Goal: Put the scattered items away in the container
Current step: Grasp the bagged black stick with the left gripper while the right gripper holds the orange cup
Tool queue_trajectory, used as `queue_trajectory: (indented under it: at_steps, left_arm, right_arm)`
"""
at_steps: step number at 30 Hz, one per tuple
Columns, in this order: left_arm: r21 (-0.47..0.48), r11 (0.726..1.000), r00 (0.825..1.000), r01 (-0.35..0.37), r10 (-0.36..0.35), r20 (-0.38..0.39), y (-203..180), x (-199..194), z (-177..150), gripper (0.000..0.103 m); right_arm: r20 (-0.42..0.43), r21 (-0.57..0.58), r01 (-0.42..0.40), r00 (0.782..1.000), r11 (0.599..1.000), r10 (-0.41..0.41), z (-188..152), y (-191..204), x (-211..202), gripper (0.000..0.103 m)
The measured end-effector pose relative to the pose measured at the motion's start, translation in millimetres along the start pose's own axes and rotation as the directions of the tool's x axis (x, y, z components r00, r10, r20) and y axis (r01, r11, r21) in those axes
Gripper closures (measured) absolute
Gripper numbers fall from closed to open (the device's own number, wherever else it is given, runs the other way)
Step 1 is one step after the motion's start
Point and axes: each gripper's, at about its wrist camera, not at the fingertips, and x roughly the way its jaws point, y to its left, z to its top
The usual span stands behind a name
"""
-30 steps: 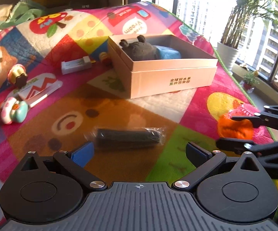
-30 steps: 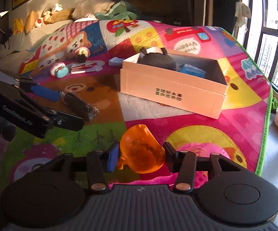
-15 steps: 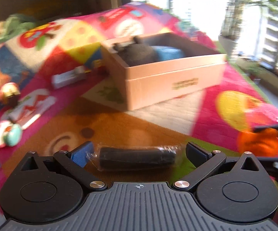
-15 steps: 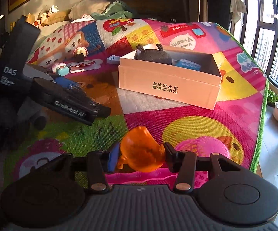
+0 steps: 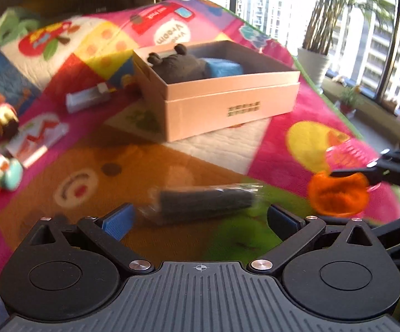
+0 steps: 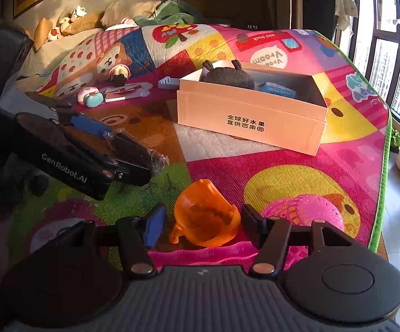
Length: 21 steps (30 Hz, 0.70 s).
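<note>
**Both grippers over the play mat, box waiting beyond**

I have the left gripper low over the play mat, in front of the pink cardboard box, its blue-padded tongs spread wide on either side of a dark roll in clear wrap. In the right wrist view that roll lies between the two fingers, and I cannot tell whether either pad touches it. The left tool's side reads "GenRobot.AI".

My right gripper sits nearer than the box, its tongs apart around an orange translucent cup; a gap shows at the left pad, and contact at the right pad is unclear. A pink mesh ball lies on the mat just right of the cup.

The box stands open, green Chinese characters printed on its near wall, with a dark plush toy and a blue packet inside. Behind the box the mat reads "mini truck" and "Vroom Vroom". Left of the box lie a white packet, a red-and-white flat pack and two small figurines.
</note>
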Motion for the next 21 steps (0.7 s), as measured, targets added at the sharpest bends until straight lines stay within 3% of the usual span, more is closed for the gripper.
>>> queue_trajectory:
  at_steps: [4, 11, 15, 16, 17, 21]
  left_arm:
    - [0.003, 0.993, 0.993, 0.117, -0.117, -0.018, -2.6, 4.2, 2.8, 0.000]
    - [0.023, 0.982, 0.982, 0.189, -0.189, 0.017, 3.3, 31.9, 22.3, 0.000]
    - [0.108, 0.982, 0.988, 0.152, -0.153, 0.000, -2.7, 34.9, 24.7, 0.000]
    - [0.127, 0.981, 0.989, 0.146, -0.147, -0.001, -3.2, 32.2, 23.2, 0.000]
    - [0.142, 0.979, 0.990, 0.142, -0.144, -0.001, -3.5, 28.7, 20.9, 0.000]
    - [0.192, 0.976, 0.994, 0.106, -0.107, -0.006, -11.7, 20.0, 10.8, 0.000]
  right_arm:
    - [0.005, -0.012, 0.006, 1.000, 1.000, -0.006, 0.1, 1.5, -1.6, 0.043]
    - [0.001, -0.012, 0.008, 1.000, 1.000, -0.008, -1.0, 2.8, -0.5, 0.041]
    - [0.013, -0.024, 0.021, 1.000, 1.000, -0.020, -2.4, 3.7, -3.6, 0.042]
    - [0.020, -0.027, 0.030, 0.999, 0.999, -0.030, -2.7, 3.7, -5.2, 0.052]
    - [0.026, -0.028, 0.039, 0.999, 0.999, -0.038, -2.2, 2.9, -6.9, 0.055]
    - [0.067, 0.002, 0.077, 0.995, 0.997, -0.077, 3.5, -7.0, -14.6, 0.055]
